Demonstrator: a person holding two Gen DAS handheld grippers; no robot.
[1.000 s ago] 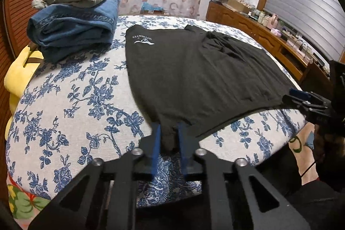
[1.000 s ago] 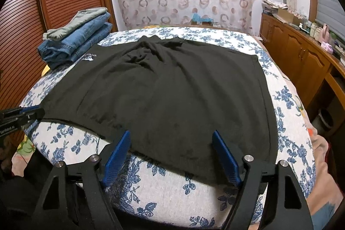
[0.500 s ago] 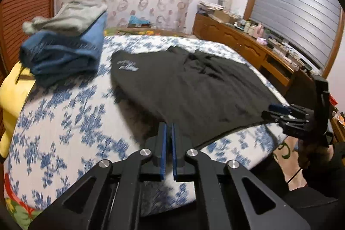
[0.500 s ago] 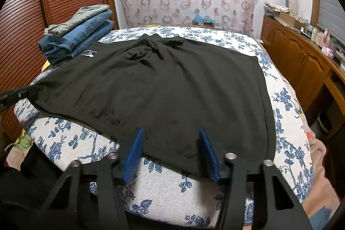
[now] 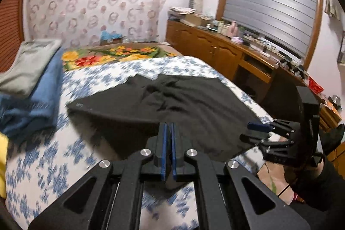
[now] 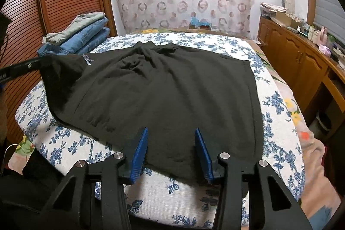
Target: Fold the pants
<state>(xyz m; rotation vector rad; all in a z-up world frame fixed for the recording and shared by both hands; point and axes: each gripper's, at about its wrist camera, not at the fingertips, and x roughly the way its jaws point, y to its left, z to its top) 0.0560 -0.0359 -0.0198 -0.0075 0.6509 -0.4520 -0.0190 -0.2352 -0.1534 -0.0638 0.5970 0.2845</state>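
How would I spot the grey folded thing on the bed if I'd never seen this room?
Find the bed with the blue-flowered cover. At its far left corner, by the slatted wooden door, is a stack of folded blue jeans. The grey garment lies on top, the only pale grey piece there.

— What is changing on the left?
— The left gripper (image 5: 169, 133) is now pinching the near-left corner of the black pants (image 6: 163, 89), its fingers (image 5: 165, 143) shut where they stood apart a second ago, and it is lifting that corner off the bed (image 6: 183, 193).
— And the right?
— The right gripper (image 6: 170, 141) has just been narrowing over the near hem; its fingers are not pressing the cloth.
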